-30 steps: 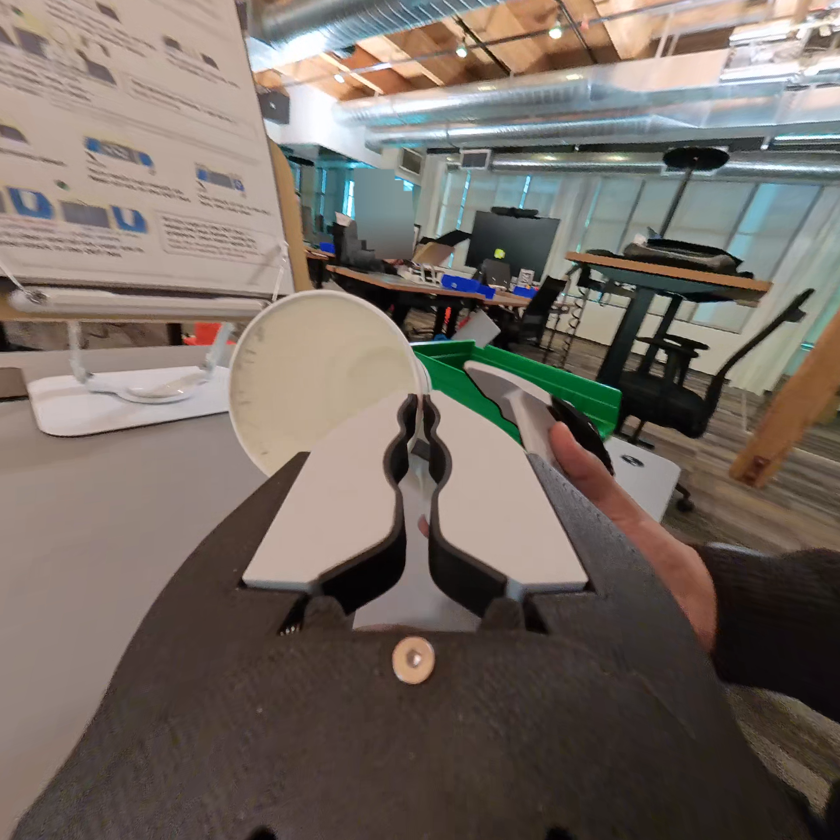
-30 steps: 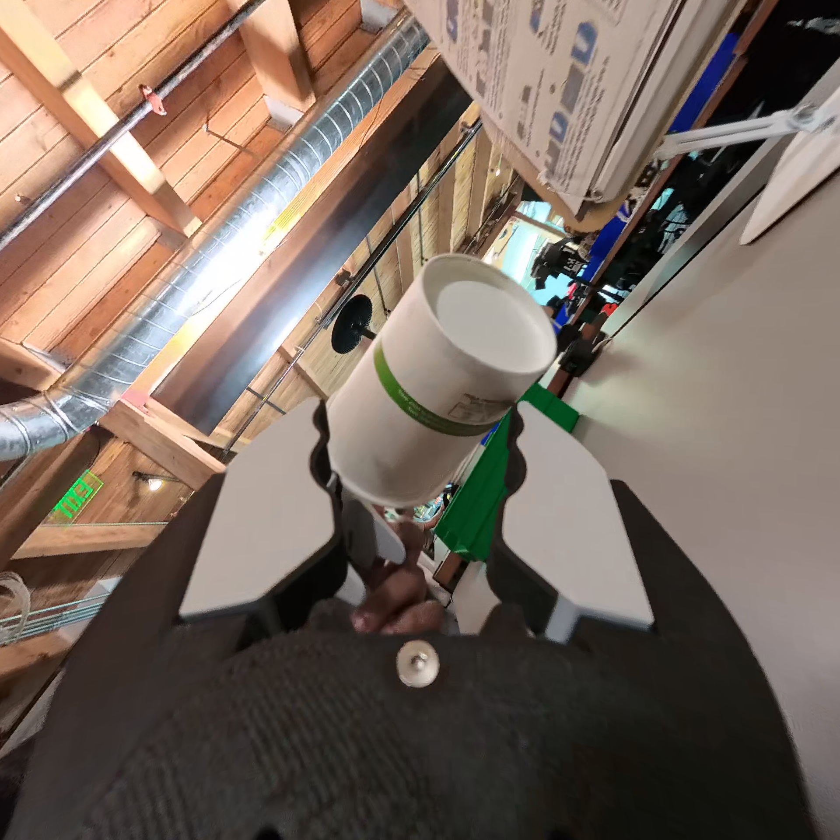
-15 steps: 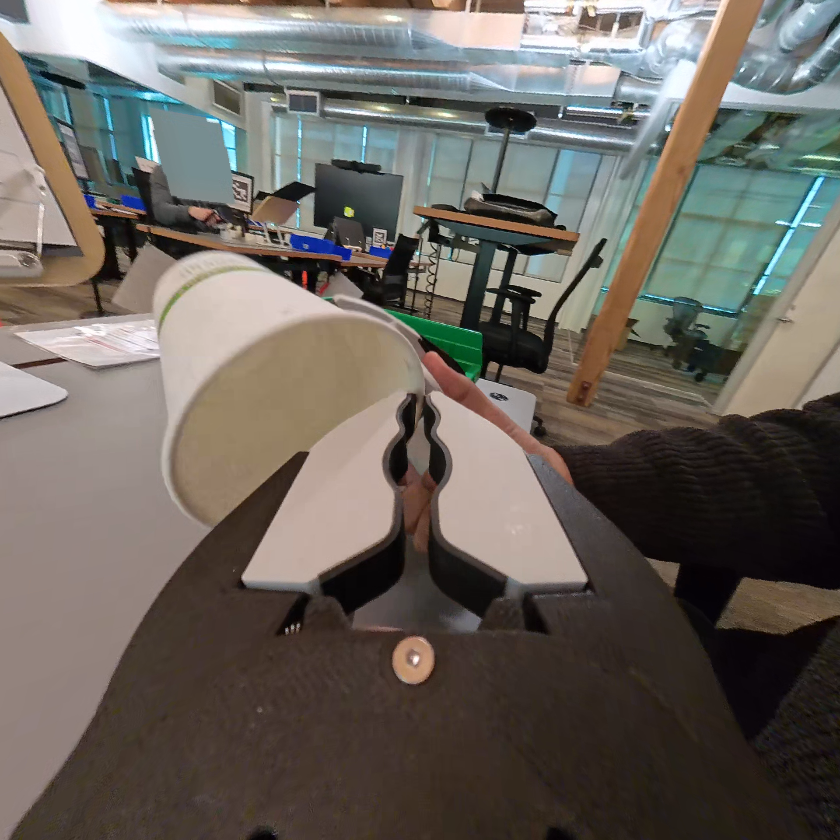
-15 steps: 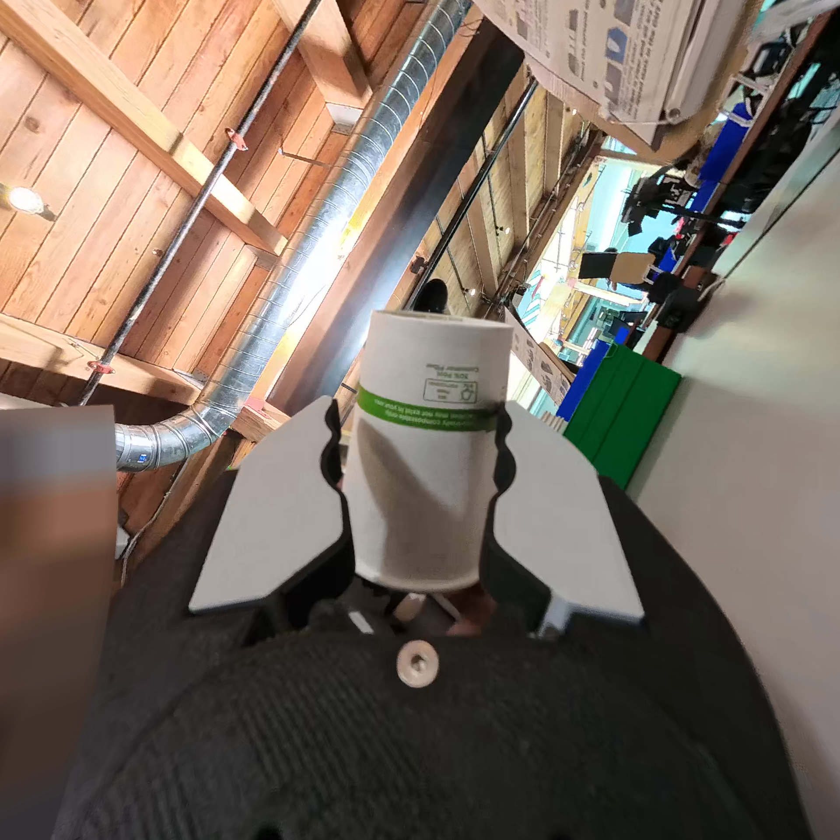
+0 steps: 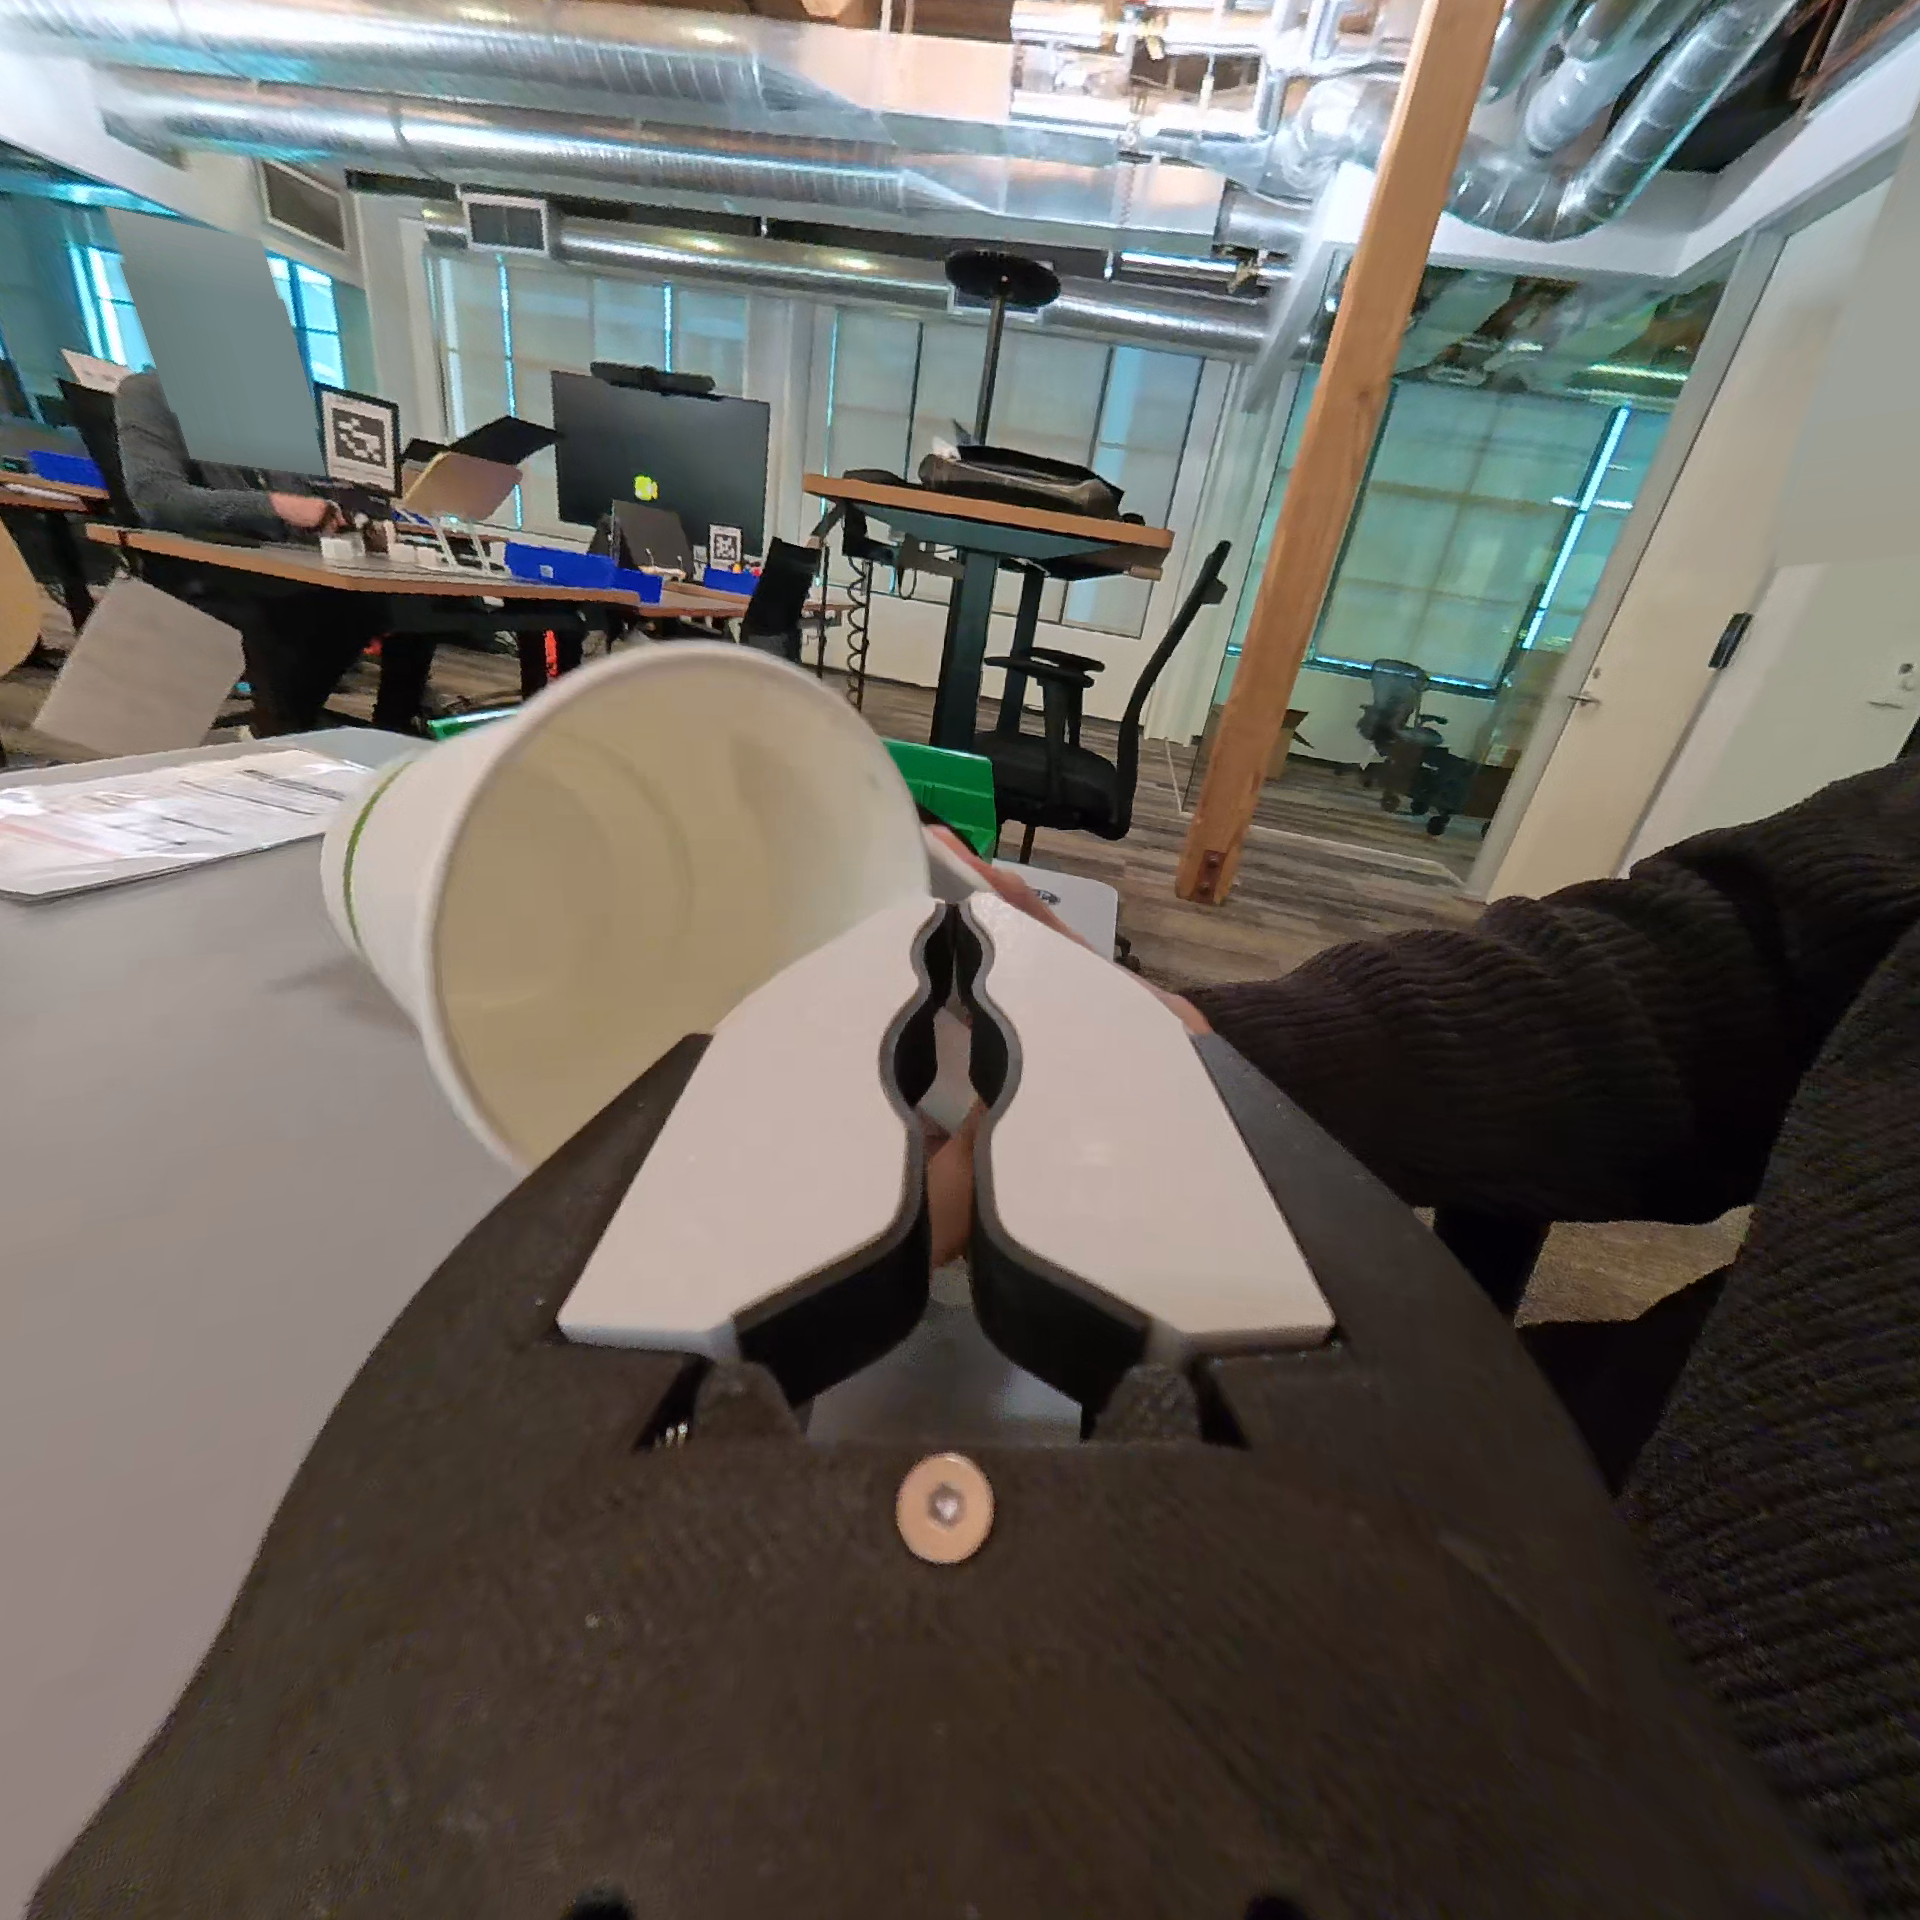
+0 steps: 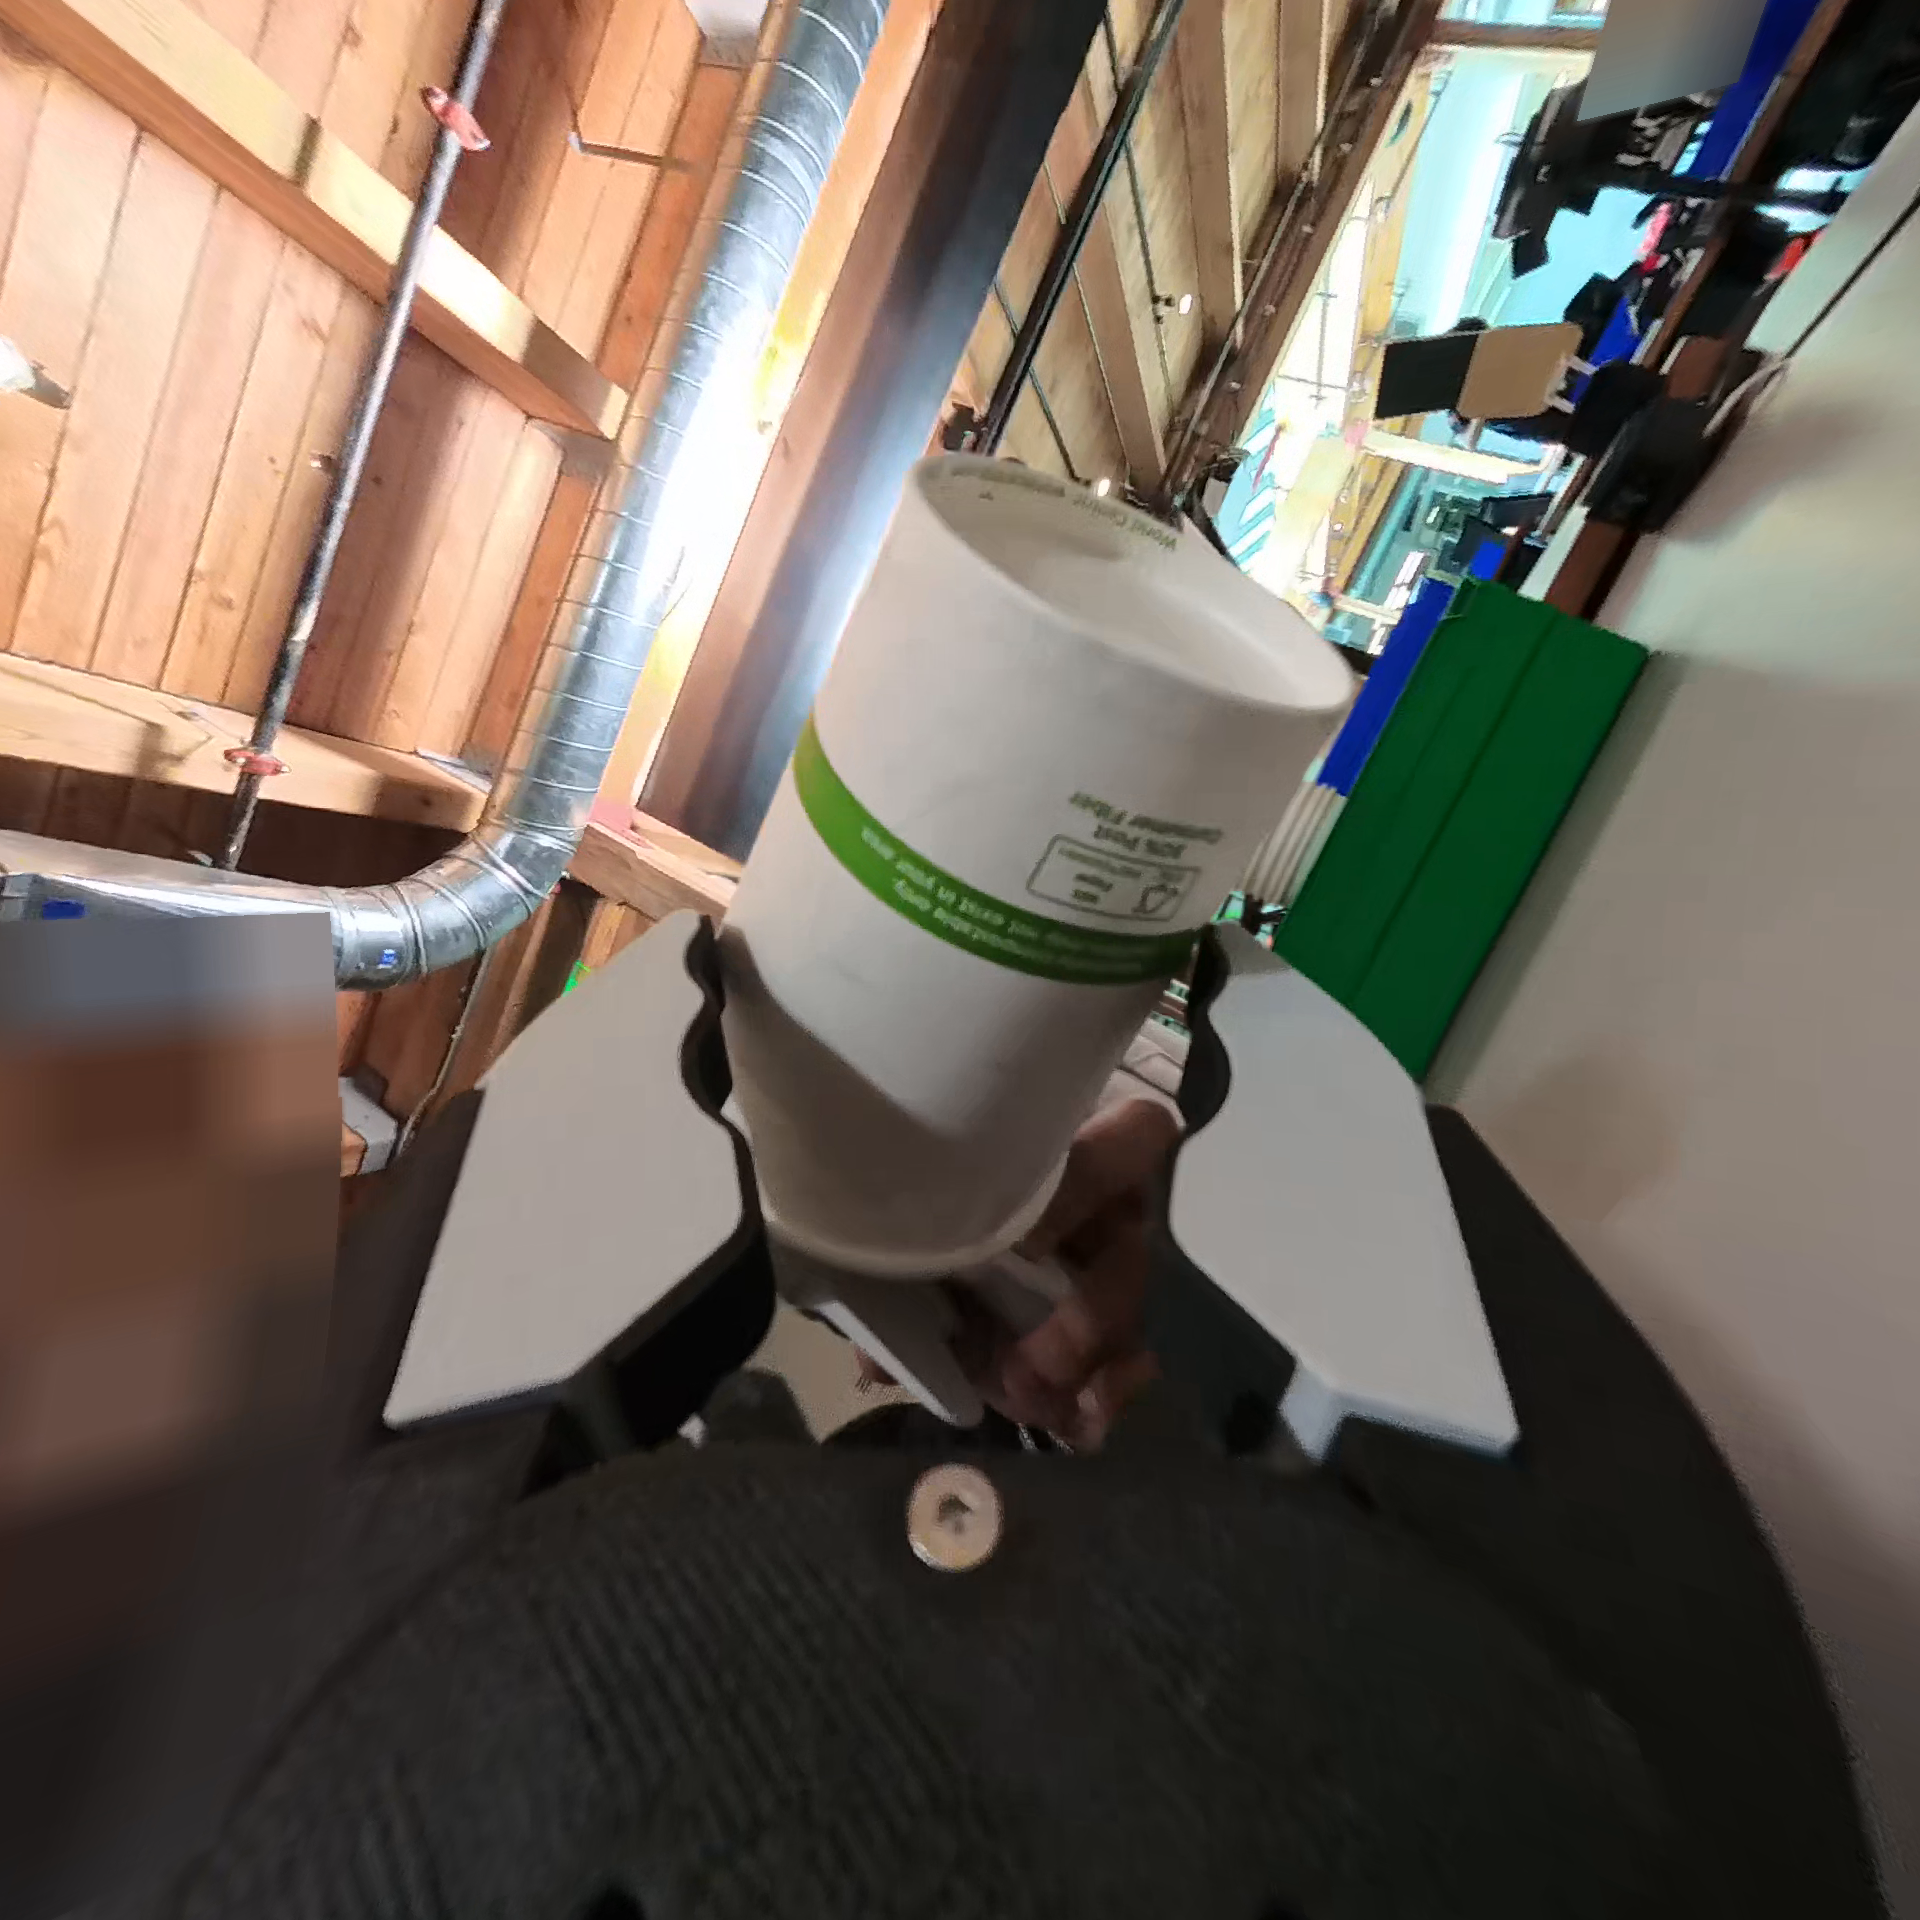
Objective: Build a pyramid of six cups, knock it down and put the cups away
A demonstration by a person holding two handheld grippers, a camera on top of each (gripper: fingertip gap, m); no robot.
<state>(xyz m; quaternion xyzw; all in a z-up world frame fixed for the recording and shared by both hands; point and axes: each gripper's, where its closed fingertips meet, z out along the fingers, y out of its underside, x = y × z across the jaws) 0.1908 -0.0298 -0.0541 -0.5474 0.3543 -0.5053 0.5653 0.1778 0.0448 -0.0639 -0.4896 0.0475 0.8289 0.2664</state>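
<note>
The right gripper [image 6: 951,1049] holds a white paper cup [image 6: 997,894] with a green band between its 2 spread fingers, which press on its sides, base pointing away and mouth toward the camera's lower side; the cup hangs in the air beside the grey desk [image 6: 1714,935], near the green bin [image 6: 1455,831] at the desk's far edge. The left gripper [image 5: 951,925] has its fingers pressed together with nothing visible between them, just beside the cup's rim [image 5: 665,894]. Judged risk: the thin, tapered wall may buckle or slip out, since the grip sits near the wide mouth.
</note>
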